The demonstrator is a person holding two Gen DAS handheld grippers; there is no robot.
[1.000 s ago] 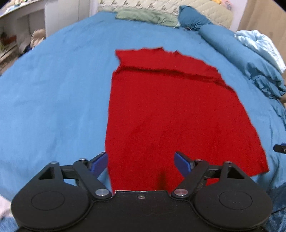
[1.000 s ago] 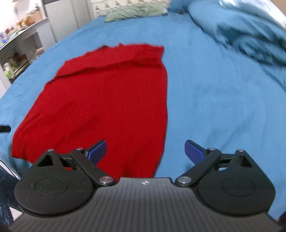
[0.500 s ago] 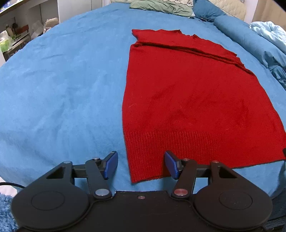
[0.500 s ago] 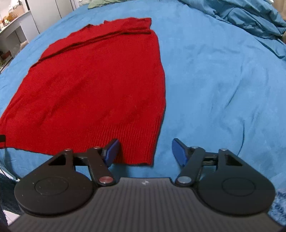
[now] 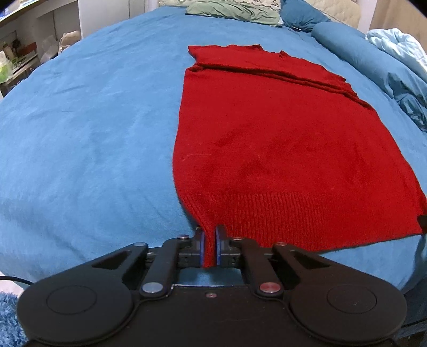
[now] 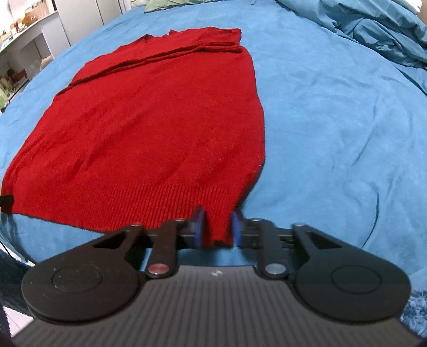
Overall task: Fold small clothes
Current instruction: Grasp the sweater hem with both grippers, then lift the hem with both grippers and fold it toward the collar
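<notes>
One red knit garment (image 5: 280, 149) lay flat on the blue bed (image 5: 88, 128), ribbed hem nearest the tools. The left tool (image 5: 210, 247) was closed on the hem's left corner; the right tool (image 6: 216, 229) pinched the hem's right corner (image 6: 217, 227), its pads nearly together around bunched fabric.

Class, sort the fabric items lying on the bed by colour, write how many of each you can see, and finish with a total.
Red: 1, the red knit garment, both near hem corners pinched by the left gripper and right gripper
Green: 1, the green cloth at the far end
Dark blue: 1, the blue pillow
Light blue: 1, the pale blue duvet
Total: 4
</notes>
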